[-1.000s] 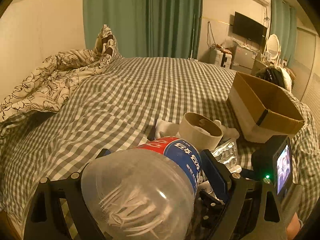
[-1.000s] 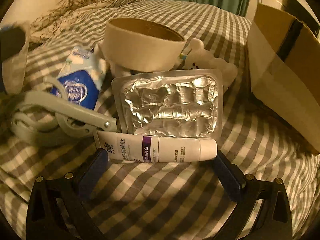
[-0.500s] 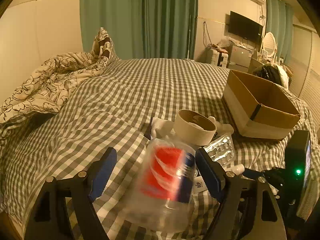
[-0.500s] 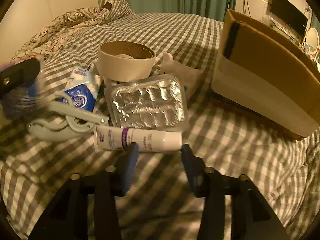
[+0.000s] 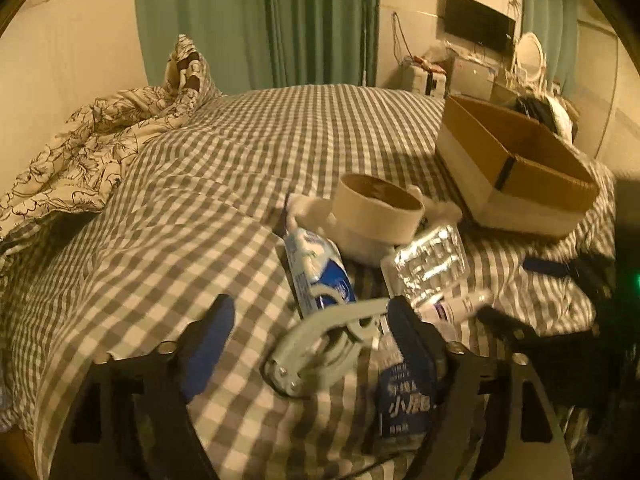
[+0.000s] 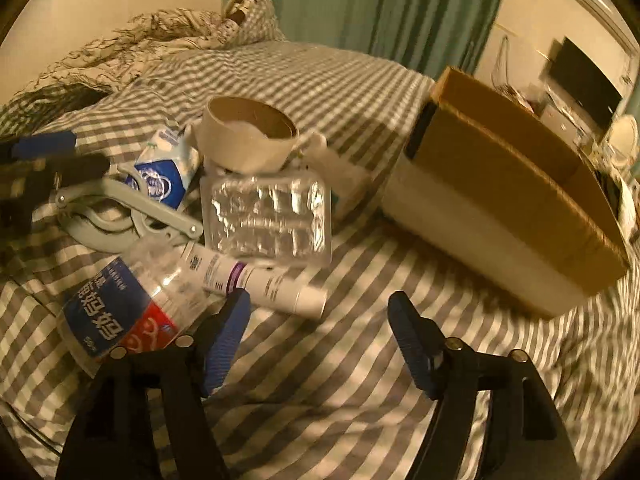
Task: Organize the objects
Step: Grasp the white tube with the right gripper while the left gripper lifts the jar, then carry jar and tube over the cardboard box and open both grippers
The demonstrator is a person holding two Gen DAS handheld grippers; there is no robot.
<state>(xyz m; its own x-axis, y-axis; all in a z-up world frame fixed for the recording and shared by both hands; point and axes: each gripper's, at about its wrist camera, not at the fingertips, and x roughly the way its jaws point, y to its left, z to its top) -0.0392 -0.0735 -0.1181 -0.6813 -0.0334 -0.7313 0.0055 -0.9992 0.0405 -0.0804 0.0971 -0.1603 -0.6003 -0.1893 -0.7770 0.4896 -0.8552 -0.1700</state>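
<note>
the plastic bottle [image 5: 404, 392] is largely hidden behind the left hand-held gripper's [image 5: 308, 344] finger; the soft toy [image 6: 340, 176] is mostly covered by the tape roll [image 6: 248, 140].

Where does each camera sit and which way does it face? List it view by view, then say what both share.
Left wrist: on the left gripper, angled down across the checked bed; its open blue-padded fingers show, straddling a grey clamp.
Right wrist: on the right gripper, angled down at the pile; its jaws, just reopened, hold nothing.
Shared: tape roll, blister pack, cardboard box, bottle.
</note>
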